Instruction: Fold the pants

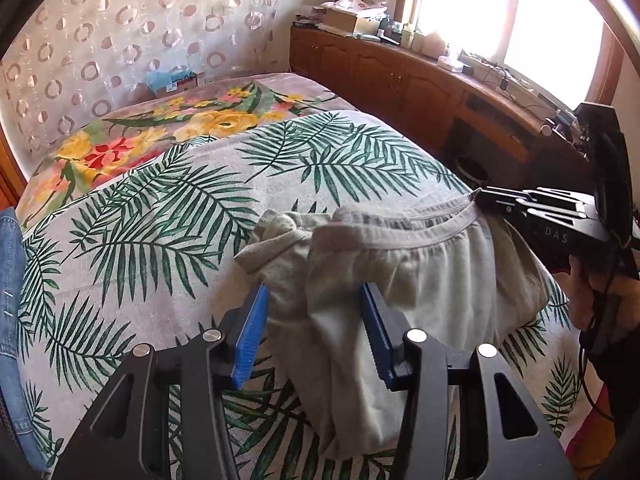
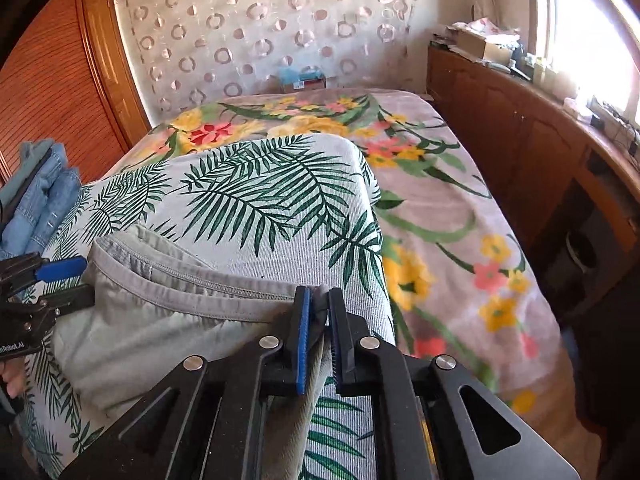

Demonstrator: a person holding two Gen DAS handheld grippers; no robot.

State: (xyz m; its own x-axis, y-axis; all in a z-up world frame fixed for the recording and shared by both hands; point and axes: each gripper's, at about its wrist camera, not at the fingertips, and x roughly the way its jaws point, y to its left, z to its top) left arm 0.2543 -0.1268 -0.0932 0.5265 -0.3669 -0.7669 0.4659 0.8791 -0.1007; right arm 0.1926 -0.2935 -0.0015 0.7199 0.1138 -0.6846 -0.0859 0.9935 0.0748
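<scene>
The grey pants (image 1: 420, 276) are lying bunched on the palm-leaf cover (image 1: 168, 216) of the bed, waistband (image 2: 208, 284) facing the headboard wall. The right gripper (image 2: 319, 340) is pinching one end of the waistband, its fingers nearly closed on the cloth. The left gripper (image 1: 316, 340) is straddling the other end, fingers half open with fabric between them, not clearly pressing. The cloth looks soft, light and limp; it will likely sag and bunch, so gripping the stitched waistband corners seems best.
</scene>
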